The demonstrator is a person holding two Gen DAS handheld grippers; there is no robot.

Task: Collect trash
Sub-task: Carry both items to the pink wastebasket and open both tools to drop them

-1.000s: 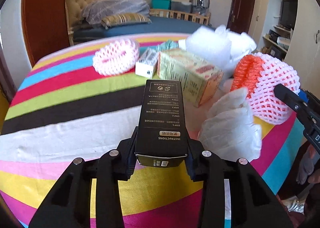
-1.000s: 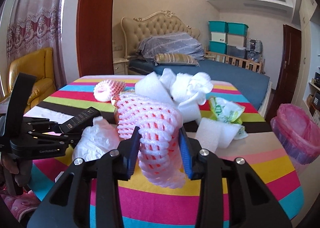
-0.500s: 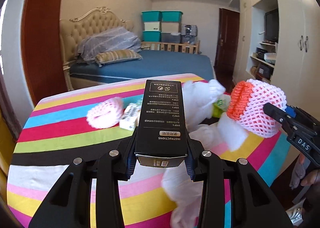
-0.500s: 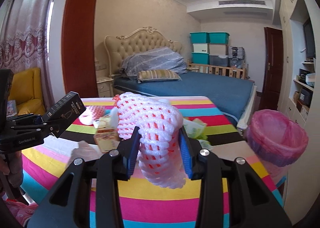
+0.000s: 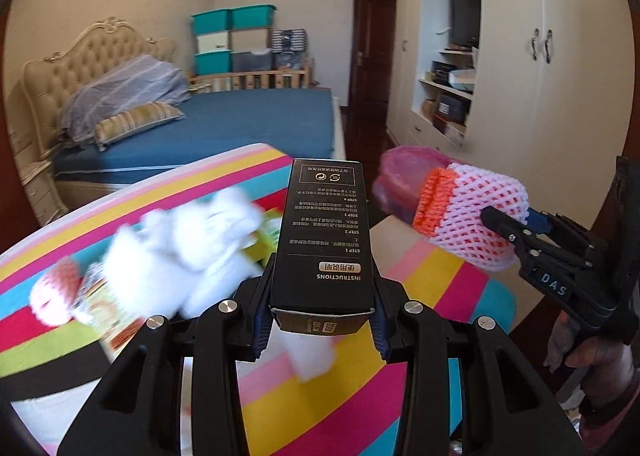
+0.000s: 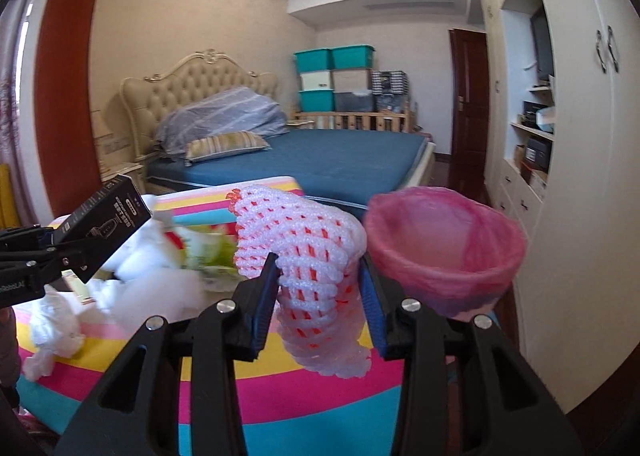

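My left gripper [image 5: 322, 314] is shut on a black carton [image 5: 325, 240] with white print, held above the striped table [image 5: 360, 396]. The carton also shows at the left of the right wrist view [image 6: 102, 221]. My right gripper [image 6: 320, 296] is shut on a pink-and-orange foam fruit net [image 6: 308, 256], also visible in the left wrist view [image 5: 468, 223]. A trash bin lined with a pink bag [image 6: 444, 248] stands just beyond the table's right end, ahead of both grippers. White foam wraps [image 5: 180, 248], another pink net [image 5: 52, 296] and a small box [image 5: 108, 312] lie on the table.
A bed [image 6: 320, 159] with pillows stands behind the table. White wardrobes and open shelves [image 6: 560, 135] line the right wall. A dark door [image 6: 466, 103] and stacked teal storage boxes [image 6: 332, 75] are at the far end.
Both grippers have lifted and swung right with their loads. The table's trash has slid to the left of view and the pink-lined bin has come closer.
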